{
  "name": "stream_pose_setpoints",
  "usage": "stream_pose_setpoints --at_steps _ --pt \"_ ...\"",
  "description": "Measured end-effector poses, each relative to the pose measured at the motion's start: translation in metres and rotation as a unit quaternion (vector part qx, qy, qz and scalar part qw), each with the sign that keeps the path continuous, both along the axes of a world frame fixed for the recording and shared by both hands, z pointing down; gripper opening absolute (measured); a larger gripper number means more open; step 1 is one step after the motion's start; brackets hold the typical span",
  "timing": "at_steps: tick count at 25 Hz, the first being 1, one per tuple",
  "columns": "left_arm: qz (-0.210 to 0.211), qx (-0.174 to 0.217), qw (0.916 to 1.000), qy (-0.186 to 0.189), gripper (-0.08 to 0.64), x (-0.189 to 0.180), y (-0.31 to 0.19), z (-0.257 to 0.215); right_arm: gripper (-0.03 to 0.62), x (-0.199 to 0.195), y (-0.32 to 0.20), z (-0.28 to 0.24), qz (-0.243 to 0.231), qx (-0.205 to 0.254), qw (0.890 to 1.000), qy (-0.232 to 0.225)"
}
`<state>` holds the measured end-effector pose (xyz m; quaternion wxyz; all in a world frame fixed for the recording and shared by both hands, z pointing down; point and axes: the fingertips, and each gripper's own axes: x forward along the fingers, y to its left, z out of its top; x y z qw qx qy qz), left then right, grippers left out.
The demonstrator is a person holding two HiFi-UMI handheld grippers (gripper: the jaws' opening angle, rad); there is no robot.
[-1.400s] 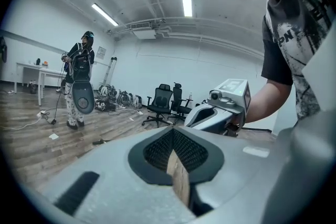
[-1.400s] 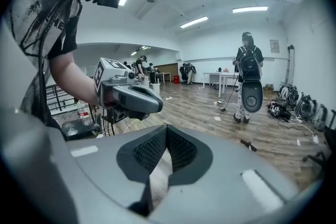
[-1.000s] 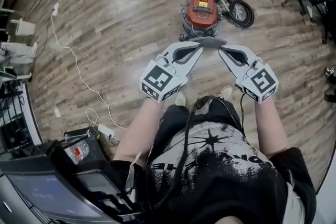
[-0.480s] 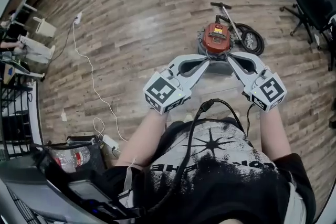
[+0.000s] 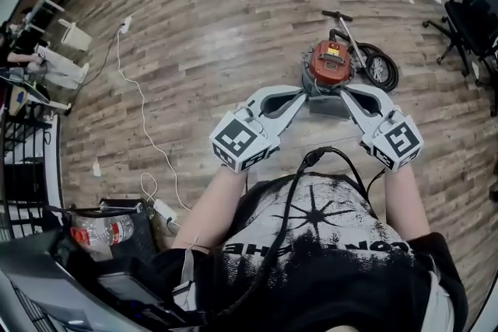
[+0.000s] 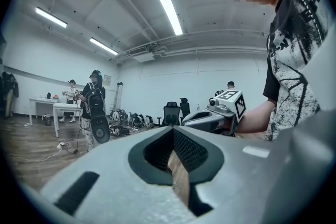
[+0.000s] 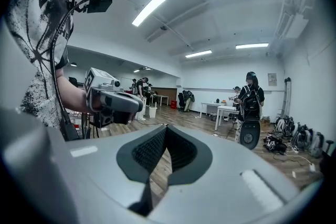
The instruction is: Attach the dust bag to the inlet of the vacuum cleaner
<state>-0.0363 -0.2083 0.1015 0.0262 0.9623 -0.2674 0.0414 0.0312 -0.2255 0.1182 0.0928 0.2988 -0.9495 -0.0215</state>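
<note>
- Left gripper (image 5: pixel 303 95): its own view shows the jaws pressed together at the tip, with only floor showing through the padded gap behind it. Seen from my head camera, that tip sits on the left edge of a flat grey piece.
- Right gripper (image 5: pixel 348 94): its jaws are together too, and this tip meets the same grey piece at its right edge.
- Bag (image 5: pixel 330 106): I take the grey piece for the dust bag, pinched at each end. It hangs stretched between the two tips, out in front of my waist. Neither gripper view shows it, since the jaw bodies cover it, so the grip is my reading from above.
- Its long axis runs straight across from one tip to the other, about level. The flat face is turned up towards my head camera. I cannot tell where its opening or collar is, or which way that points.
- Vacuum (image 5: pixel 328 64): it stands upright on the wood floor (image 5: pixel 194 50) just beyond the bag, red lid up. The hose (image 5: pixel 381 72) is coiled at its right. No inlet shows from here.
- Progress: the bag is picked up and carried in both grippers, but nothing is attached yet. What is left is to get down to the vacuum, find the inlet, turn the bag's opening to it and push it on.
</note>
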Motion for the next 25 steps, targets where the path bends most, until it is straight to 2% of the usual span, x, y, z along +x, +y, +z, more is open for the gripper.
stream_pose_setpoints --at_steps 10,25 --pt "0.001 0.000 1.0000 0.007 0.003 -0.0024 -0.0003 -0.0010 0.006 -0.0073 0.0011 0.0001 -0.013 0.003 1.000 0.025" --pt "0.019 0.001 0.9998 0.005 0.003 0.0065 -0.0019 0.0033 0.006 -0.0040 0.0004 0.0040 -0.007 0.001 1.000 0.025"
